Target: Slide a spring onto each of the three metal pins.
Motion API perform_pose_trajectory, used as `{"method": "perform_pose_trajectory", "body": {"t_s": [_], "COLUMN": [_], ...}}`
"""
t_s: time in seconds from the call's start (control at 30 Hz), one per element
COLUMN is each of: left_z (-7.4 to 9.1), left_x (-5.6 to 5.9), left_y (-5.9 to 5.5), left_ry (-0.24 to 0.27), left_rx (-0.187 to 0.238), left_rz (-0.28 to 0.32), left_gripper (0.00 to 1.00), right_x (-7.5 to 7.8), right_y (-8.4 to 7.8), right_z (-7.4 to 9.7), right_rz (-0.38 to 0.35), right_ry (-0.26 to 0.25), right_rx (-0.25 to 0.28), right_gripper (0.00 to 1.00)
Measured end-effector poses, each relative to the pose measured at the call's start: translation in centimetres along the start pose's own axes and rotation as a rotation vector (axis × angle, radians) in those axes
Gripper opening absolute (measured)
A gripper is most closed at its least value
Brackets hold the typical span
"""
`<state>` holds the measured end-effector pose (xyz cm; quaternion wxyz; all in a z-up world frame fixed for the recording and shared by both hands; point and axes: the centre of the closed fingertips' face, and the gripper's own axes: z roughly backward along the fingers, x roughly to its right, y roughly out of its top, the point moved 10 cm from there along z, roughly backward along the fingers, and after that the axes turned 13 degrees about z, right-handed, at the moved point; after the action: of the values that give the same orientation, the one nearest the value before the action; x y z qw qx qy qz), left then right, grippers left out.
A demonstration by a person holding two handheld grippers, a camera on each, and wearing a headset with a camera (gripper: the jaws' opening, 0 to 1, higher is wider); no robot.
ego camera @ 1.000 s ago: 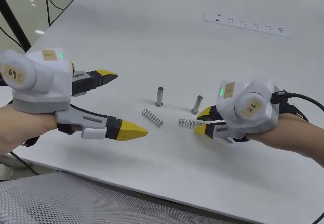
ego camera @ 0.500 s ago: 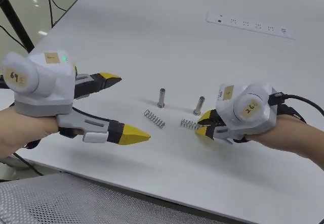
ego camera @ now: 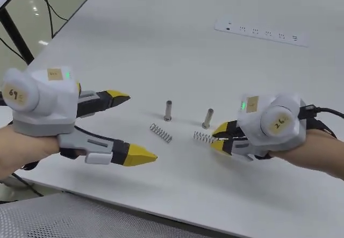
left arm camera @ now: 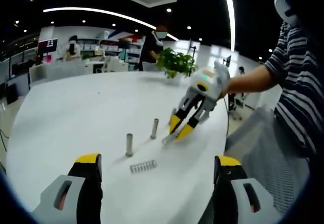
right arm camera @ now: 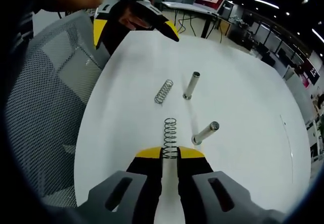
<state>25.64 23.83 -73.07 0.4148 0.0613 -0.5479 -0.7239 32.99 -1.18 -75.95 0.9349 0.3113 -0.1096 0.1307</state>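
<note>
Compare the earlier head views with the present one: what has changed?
The right gripper has closed tighter on the end of the near spring and now grips it. The left gripper stays open, hovering; the other spring, left pin and right pin have not moved.

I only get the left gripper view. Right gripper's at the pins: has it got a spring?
Observer: Yes. In the right gripper view the right gripper is shut on the near end of a spring, which runs straight out along the jaws.
Operator: Anything else lying out there that I can't see?
Observer: A power strip, farther out, in the head view.
</note>
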Motion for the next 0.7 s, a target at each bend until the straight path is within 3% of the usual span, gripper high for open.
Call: {"method": "perform_pose_trajectory", "body": {"t_s": [0.27, 0.33, 0.7], "left_z": [-0.7, -1.1, -3.4], "left_x": [0.6, 1.0, 2.5], "left_y": [-0.1, 0.0, 0.6], "left_ry": [-0.04, -0.084, -0.148], "left_rx": [-0.033, -0.049, -0.07], "left_rz": [0.005, 0.015, -0.049], "left_gripper": [0.84, 0.75, 0.65], "right_x": [-0.8, -0.9, -2.0], "right_y": [0.1, 0.2, 0.7], "right_z": [1.8, 2.2, 3.6], "right_rz": [0.038, 0.039, 0.055], "right_ry": [0.005, 0.004, -0.002], "right_rx": [0.015, 0.02, 0.035], "right_gripper": [0.07, 0.07, 0.07]}}
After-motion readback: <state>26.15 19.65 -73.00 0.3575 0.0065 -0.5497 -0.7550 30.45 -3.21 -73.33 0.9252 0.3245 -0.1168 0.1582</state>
